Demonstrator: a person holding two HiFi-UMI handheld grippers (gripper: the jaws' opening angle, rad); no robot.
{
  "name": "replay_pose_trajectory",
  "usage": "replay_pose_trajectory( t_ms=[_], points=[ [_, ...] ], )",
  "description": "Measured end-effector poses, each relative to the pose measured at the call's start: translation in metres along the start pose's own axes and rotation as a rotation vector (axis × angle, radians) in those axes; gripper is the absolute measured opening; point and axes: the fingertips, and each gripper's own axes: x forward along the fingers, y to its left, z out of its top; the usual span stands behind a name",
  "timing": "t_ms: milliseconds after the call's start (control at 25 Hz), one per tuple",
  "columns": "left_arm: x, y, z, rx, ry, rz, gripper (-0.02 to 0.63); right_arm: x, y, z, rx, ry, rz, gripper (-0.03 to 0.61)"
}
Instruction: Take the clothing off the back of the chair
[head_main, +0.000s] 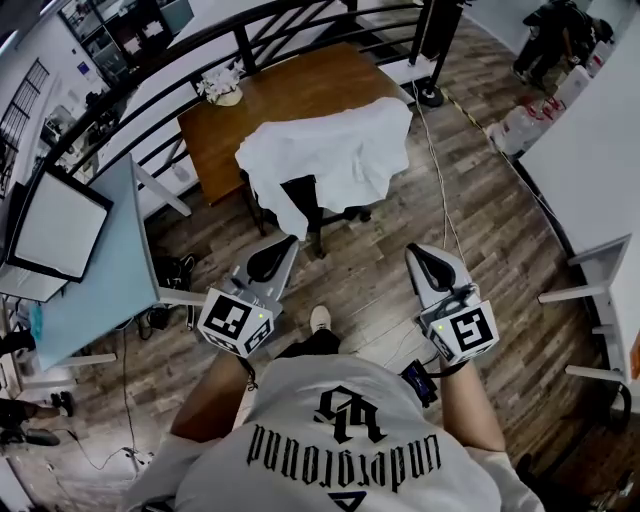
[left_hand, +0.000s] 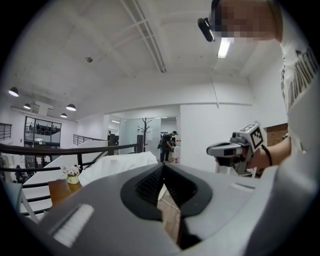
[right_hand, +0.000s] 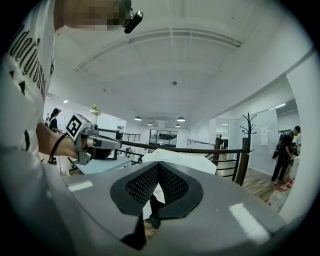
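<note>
Right now I stand on a wood-plank floor (head_main: 400, 230) with both tools held out in front of me, pointing toward the chair (head_main: 303, 193). My left gripper (head_main: 270, 258) has its jaws closed with nothing between them, and my right gripper (head_main: 427, 262) is the same: jaws pressed together, empty. They are well apart from each other, one on either side of my shoe (head_main: 320, 318).

The white shirt (head_main: 335, 150) hangs draped over the back of the black chair, covering most of it, with one end trailing lower on the left. Neither gripper touches it. The chair is pushed up to a brown wooden table (head_main: 300, 85), and a small pot of flowers (head_main: 222, 88) sits near the table's far left corner.

Behind the table runs a black railing (head_main: 200, 45). To my left is a pale blue table (head_main: 100, 270) with a monitor (head_main: 58, 225) on it; to my right stands a white table (head_main: 590, 150). A thin cable (head_main: 440, 190) snakes across the floor beside the chair. Far off, another person (head_main: 560, 30) stands in the corner, and a coat stand (left_hand: 145, 131) rises against the white wall under a white ceiling (left_hand: 125, 50).
</note>
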Motion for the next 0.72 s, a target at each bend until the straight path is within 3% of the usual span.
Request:
replay_pose_trajectory(
  t_ms=[400, 600, 720],
  points=[
    [0.058, 0.081, 0.007, 0.093, 0.037, -0.033, 0.049, 0.086, -0.048, 0.01, -0.03, 0.015, -0.019, 0.003],
    [0.086, 0.103, 0.014, 0.151, 0.058, -0.098, 0.052, 0.118, -0.066, 0.012, -0.08, 0.051, 0.005, 0.013],
    [0.102, 0.11, 0.017, 0.192, 0.08, -0.143, 0.094, 0.136, -0.076, 0.01, -0.111, 0.066, 0.019, 0.036]
  ],
)
